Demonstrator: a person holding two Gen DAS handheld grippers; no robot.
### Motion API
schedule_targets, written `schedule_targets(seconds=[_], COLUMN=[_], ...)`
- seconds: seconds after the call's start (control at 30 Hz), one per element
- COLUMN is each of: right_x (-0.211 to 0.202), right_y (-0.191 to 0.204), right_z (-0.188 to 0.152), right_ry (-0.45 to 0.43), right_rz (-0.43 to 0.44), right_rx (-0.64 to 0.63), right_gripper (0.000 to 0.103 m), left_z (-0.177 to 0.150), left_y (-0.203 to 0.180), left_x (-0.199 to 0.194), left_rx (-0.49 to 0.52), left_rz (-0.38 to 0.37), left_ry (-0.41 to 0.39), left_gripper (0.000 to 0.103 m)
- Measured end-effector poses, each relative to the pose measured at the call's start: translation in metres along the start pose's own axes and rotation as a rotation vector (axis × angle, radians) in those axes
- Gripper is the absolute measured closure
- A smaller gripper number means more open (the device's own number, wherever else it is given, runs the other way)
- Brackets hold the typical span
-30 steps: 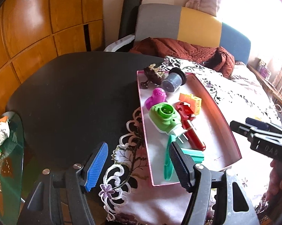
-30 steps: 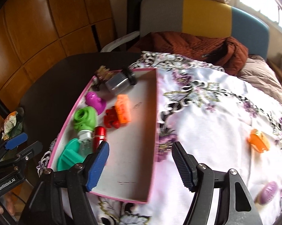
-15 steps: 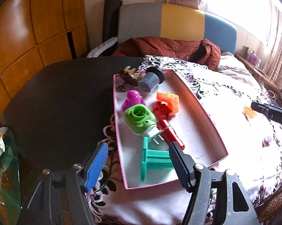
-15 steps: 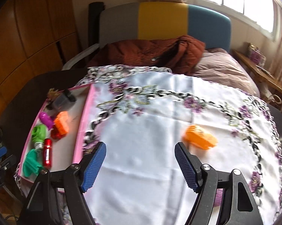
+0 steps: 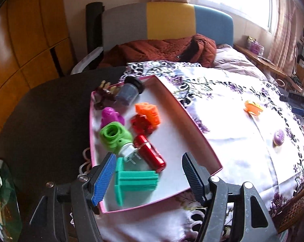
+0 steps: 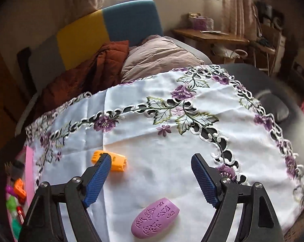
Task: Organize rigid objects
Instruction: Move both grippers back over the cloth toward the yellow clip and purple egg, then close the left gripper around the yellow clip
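A pink-rimmed tray [image 5: 194, 121] on the table holds several small objects: a teal plastic piece [image 5: 134, 179], a red cylinder [image 5: 149, 155], a green round toy [image 5: 114, 136], an orange block [image 5: 148, 111], a purple toy [image 5: 110, 117] and a grey cup [image 5: 127, 92]. My left gripper [image 5: 148, 176] is open and empty over the tray's near end. An orange clip [image 6: 116, 161] and a purple oval piece [image 6: 155, 214] lie loose on the white floral cloth [image 6: 172, 141]. My right gripper [image 6: 152, 179] is open and empty above the cloth between them. The clip [image 5: 252, 106] and the oval [image 5: 279, 137] also show in the left wrist view.
The tray's edge [image 6: 28, 171] shows at far left in the right wrist view. A chair with a rust-coloured blanket [image 5: 162, 50] stands behind the table. A dark bare tabletop [image 5: 40, 111] lies left of the tray. A wicker edge [image 5: 293, 207] is at the lower right.
My right gripper has swung right, away from the tray, to over the orange clip and purple oval. My left gripper has turned right, bringing the tray under its fingers. Both stay open.
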State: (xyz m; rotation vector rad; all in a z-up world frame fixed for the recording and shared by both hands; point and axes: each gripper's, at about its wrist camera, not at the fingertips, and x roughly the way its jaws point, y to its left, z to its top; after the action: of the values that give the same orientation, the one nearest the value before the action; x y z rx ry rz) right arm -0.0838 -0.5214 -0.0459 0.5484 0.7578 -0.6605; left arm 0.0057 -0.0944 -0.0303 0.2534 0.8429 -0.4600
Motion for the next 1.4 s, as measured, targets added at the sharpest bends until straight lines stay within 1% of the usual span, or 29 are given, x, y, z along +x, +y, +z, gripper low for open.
schedule_targets(seconds=[0.1,0.17,0.3,0.5,0.7,0.87,0.9,0.93,1.0,1.17,1.23,1.33,1.4], right_x=[0.001,0.002,0.004,0.006,-0.001,-0.001,-0.001,0.000,0.001,0.000,0.000,0.001,0.002], right_y=[-0.010,-0.014,-0.018,-0.026,-0.042,-0.054,-0.055,-0.055,-0.055,-0.055,-0.055,-0.056,-0.056], right_z=[0.000,0.001,0.000,0.000,0.003,0.003,0.004,0.004,0.004,0.004,0.004,0.005,0.005], right_ry=[0.011,0.020,0.032,0.048,0.008,0.009,0.012,0.015,0.016,0.013,0.013,0.017,0.021], right_rz=[-0.009,0.003,0.001,0.001,-0.041,-0.038,-0.034,-0.031,-0.034,-0.023,-0.016,-0.003,0.006], right_rx=[0.053,0.079,0.103,0.140,0.220,0.286,0.291,0.294,0.292,0.297,0.300,0.306,0.310], right_gripper=[0.021,0.020,0.018,0.018,0.018,0.017,0.017,0.017,0.017,0.017,0.017,0.016,0.016], left_z=[0.003,0.006,0.011,0.018,0.034,0.046,0.048,0.050,0.054,0.064,0.070,0.080,0.086], left_y=[-0.009,-0.015,-0.028,-0.052,-0.082,-0.119,-0.128,-0.136,-0.152,-0.188,-0.202,-0.224,-0.238], left_x=[0.004,0.007,0.010,0.018,0.029,0.040,0.042,0.045,0.053,0.072,0.081,0.091,0.099], left_rx=[0.020,0.033,0.056,0.101,0.121,0.159,0.171,0.185,0.208,0.279,0.304,0.335,0.363], left_rz=[-0.009,-0.015,-0.035,-0.076,-0.178,-0.249,-0.264,-0.283,-0.316,-0.341,-0.364,-0.382,-0.378], left_ry=[0.008,0.013,0.014,0.028,0.044,0.052,0.053,0.056,0.066,0.083,0.090,0.085,0.076], left_gripper=[0.035,0.035,0.035,0.035,0.034,0.034,0.033,0.028,0.022,0.020,0.019,0.015,0.013])
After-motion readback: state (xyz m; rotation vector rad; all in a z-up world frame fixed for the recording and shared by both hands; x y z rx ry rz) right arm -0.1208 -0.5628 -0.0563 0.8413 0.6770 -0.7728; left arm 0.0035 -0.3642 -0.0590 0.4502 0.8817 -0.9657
